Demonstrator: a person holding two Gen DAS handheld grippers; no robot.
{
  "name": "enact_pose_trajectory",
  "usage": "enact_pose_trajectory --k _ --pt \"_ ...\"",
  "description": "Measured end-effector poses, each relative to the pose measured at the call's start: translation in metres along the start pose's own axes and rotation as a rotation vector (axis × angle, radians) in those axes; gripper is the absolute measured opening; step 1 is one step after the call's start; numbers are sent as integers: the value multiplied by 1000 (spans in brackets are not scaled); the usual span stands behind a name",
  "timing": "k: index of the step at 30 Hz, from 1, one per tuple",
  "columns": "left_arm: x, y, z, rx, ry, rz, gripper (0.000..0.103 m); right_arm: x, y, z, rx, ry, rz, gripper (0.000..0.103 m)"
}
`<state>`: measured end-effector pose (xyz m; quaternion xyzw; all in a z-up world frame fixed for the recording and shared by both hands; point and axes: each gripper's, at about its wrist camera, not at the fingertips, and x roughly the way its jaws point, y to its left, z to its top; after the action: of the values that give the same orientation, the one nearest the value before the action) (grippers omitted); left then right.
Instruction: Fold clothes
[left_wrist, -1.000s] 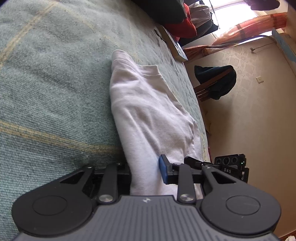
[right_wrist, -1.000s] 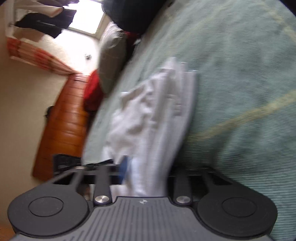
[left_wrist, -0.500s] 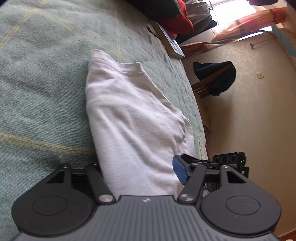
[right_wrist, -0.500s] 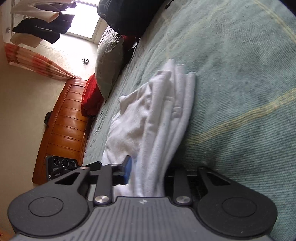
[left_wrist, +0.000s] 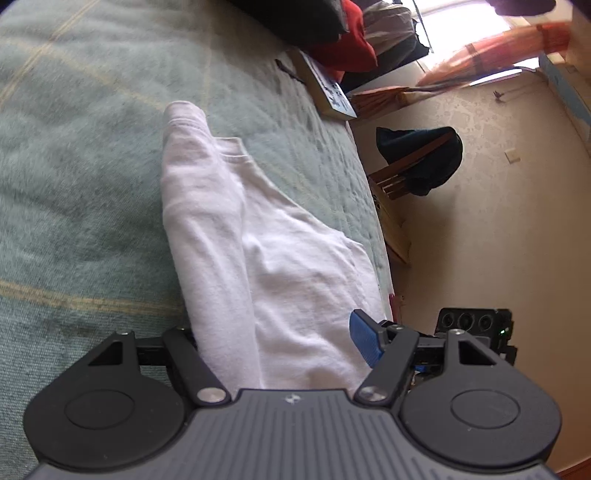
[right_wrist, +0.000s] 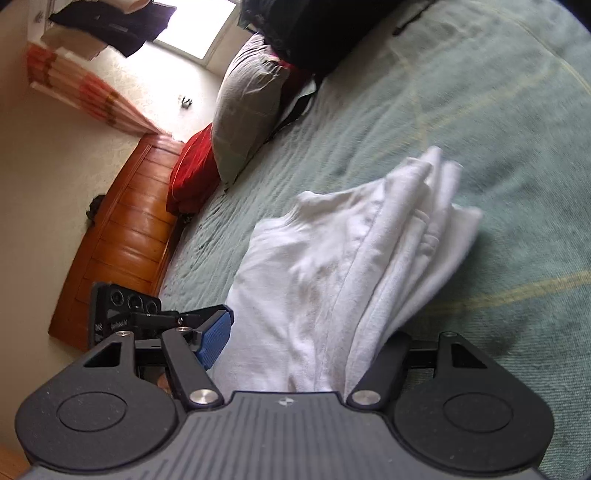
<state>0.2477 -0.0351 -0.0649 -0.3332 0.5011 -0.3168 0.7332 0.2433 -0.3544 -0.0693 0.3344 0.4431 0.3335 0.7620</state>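
Note:
A white folded garment (left_wrist: 288, 266) lies on the green bedspread (left_wrist: 81, 206), with one rolled edge along its left side. The jaws of my left gripper (left_wrist: 273, 343) are opening; the near end of the cloth lies between them and the blue pad (left_wrist: 364, 343) stands clear of it. In the right wrist view the same garment (right_wrist: 332, 266) shows stacked folds on its right. My right gripper (right_wrist: 306, 343) has its jaws opening too, with the blue pad (right_wrist: 214, 338) apart from the cloth and the other finger partly under the folds. Each view shows the other gripper beside the cloth.
A grey pillow (right_wrist: 247, 107), a red cushion (right_wrist: 192, 173) and dark clothes lie at the head of the bed by a wooden headboard (right_wrist: 122, 236). A book (left_wrist: 328, 92) rests near the bed edge. A chair with a dark garment (left_wrist: 421, 158) stands on the floor.
Both grippers have gone from nearly shut on the garment's near end to wide apart, letting it go. Both have risen and drawn back a little, and the cloth now rests on the bedspread.

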Motion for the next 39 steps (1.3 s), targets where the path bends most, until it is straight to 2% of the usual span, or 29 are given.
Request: enact_pose_trajectory --k 9,16,25,33,39 --pt "-41 1 1 12 -43 8 69 14 35 7 -84 22 21 73" --pt "-85 10 7 -1 -99 49 69 50 65 14 -127 64 53 73" --pt "-160 47 18 -58 -191 116 69 129 122 24 -211 161 91 73" --pt "-242 87 27 -114 -295 200 69 216 181 24 -298 262 146 73" --pt "-301 121 39 -162 -368 247 69 280 221 21 -335 303 186 73"
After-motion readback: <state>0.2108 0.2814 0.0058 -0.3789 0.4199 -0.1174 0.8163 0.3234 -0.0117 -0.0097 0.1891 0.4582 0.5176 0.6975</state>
